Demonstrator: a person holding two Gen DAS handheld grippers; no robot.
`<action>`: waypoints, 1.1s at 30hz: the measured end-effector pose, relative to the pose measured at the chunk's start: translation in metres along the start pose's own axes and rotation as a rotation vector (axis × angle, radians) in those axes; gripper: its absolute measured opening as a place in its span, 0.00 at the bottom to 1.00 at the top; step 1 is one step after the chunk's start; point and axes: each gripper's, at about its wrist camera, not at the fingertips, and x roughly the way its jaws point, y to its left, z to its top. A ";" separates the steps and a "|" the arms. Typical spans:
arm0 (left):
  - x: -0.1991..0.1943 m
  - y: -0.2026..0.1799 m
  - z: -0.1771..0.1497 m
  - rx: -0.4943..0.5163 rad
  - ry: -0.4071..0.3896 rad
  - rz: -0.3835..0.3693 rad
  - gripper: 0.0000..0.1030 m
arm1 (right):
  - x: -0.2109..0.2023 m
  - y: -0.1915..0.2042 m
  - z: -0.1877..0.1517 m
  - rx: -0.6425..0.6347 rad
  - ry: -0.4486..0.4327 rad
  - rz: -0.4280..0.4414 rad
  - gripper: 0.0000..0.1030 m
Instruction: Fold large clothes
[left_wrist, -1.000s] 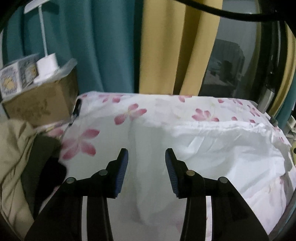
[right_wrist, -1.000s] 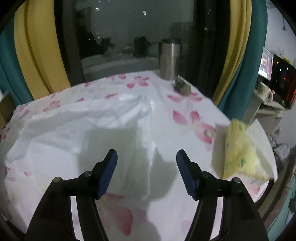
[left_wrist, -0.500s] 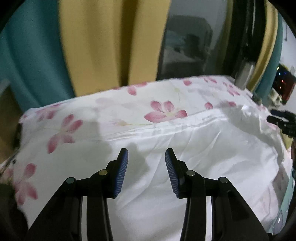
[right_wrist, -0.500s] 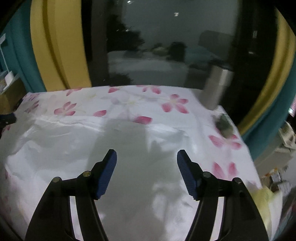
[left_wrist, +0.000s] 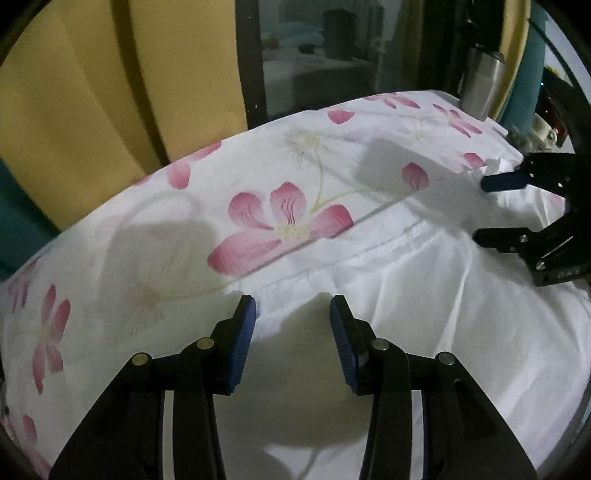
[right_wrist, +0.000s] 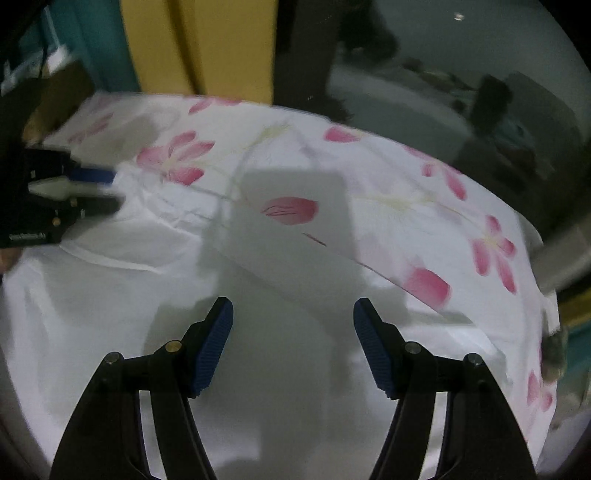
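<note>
Both tongs are released, nothing between the pads. Left gripper (left_wrist: 291, 325) has its jaws parted over the near-left part of the white garment (left_wrist: 406, 314), blue pads (left_wrist: 243, 343) clear of the fabric as far as I can tell; the hem seam sits just beyond the tips. Right gripper (right_wrist: 293, 328) is spread wider and angled down over the garment's right part (right_wrist: 258, 369), with no cloth caught between its fingers.

Each gripper shows in the other's camera. Left wrist view: right gripper (left_wrist: 491, 206) at the right edge, jaws apart, above the garment's far-right corner. Right wrist view: left gripper (right_wrist: 107, 192) at the left edge, blurred, tips at the garment's far-left corner; can't tell if it touches.

White garment lies spread flat on the floral tablecloth (left_wrist: 288, 218) (white, pink blossoms), covering the near half; wrinkled near the far edge, smoother near the cameras. Tablecloth stays exposed along the far side and left.

Background: yellow curtain (left_wrist: 92, 92) far left, dark window (left_wrist: 325, 55) behind the table, steel tumbler (left_wrist: 480, 85) on the far-right corner. Cardboard box (right_wrist: 62, 92) at far left in the right wrist view, blurred.
</note>
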 end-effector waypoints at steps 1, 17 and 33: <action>0.003 0.001 0.003 0.004 -0.004 0.005 0.43 | 0.001 -0.001 0.004 -0.001 -0.009 0.006 0.67; 0.012 0.072 0.031 -0.198 -0.090 0.176 0.45 | 0.023 -0.057 0.041 0.139 -0.084 -0.156 0.69; -0.009 0.062 -0.013 -0.123 -0.037 0.102 0.52 | 0.036 -0.032 0.048 0.008 -0.027 -0.031 0.77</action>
